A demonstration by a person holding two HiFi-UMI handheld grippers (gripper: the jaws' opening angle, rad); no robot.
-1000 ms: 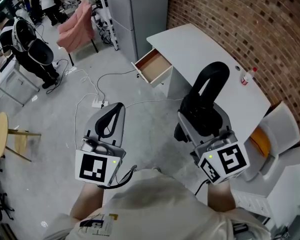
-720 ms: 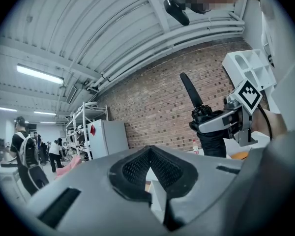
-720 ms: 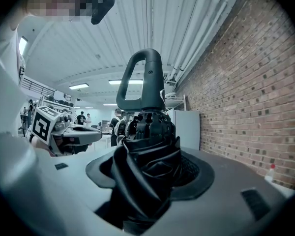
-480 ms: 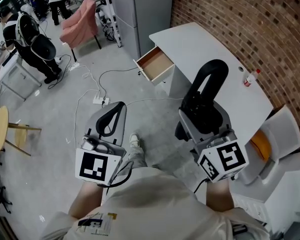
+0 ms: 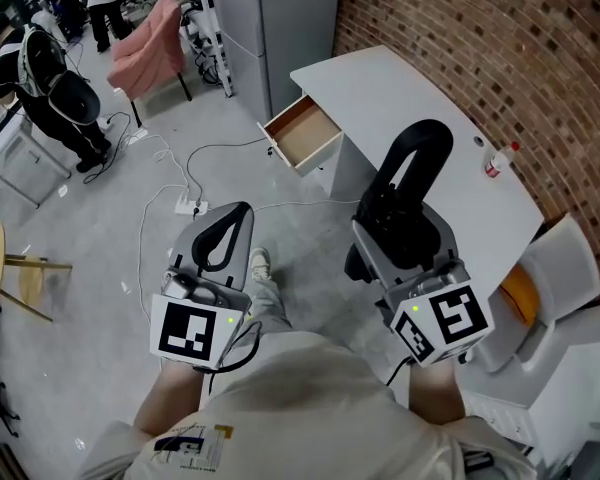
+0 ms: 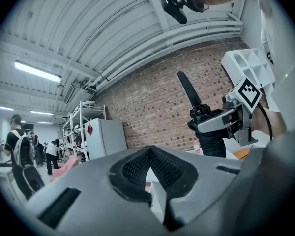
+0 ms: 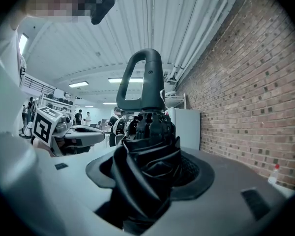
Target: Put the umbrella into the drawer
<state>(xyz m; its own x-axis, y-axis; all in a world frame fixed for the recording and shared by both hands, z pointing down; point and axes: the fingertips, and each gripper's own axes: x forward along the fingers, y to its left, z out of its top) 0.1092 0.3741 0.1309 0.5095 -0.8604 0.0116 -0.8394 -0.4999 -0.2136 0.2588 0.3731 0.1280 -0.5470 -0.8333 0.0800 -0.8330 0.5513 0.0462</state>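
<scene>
- Standing on the grey concrete floor [image 5: 100,238], the person holds both grippers out in front of the chest, well short of the desk.
- The right gripper [image 5: 395,218] pinches a black folded umbrella with a looped handle [image 5: 412,173]; its jaws press on the bunched fabric from either side, and the handle loop sticks out beyond the tips towards the far side.
- In the right gripper view, the right gripper [image 7: 147,168] has the umbrella [image 7: 143,146] filling the space between its pads, with the folds crumpled and the loop standing above them.
- The left gripper [image 5: 235,216] is to the left of the right one and apart from it; its jaws are pressed together at the tips with nothing between them.
- The left gripper view shows the same: the dark ribbed pads of the left gripper [image 6: 149,151] meet in a point.
- The white curved-top desk [image 5: 420,118] stands far and right, against the red brick wall [image 5: 500,38].
- Its wood-lined drawer [image 5: 302,133] is pulled open at the desk's left end, with nothing showing inside.
- The umbrella is well apart from that drawer.
- A small white bottle with a red cap [image 5: 496,158] stands on the desk near the wall.
- A white power strip [image 5: 188,206] with trailing cables lies on the floor to the left of the desk.
</scene>
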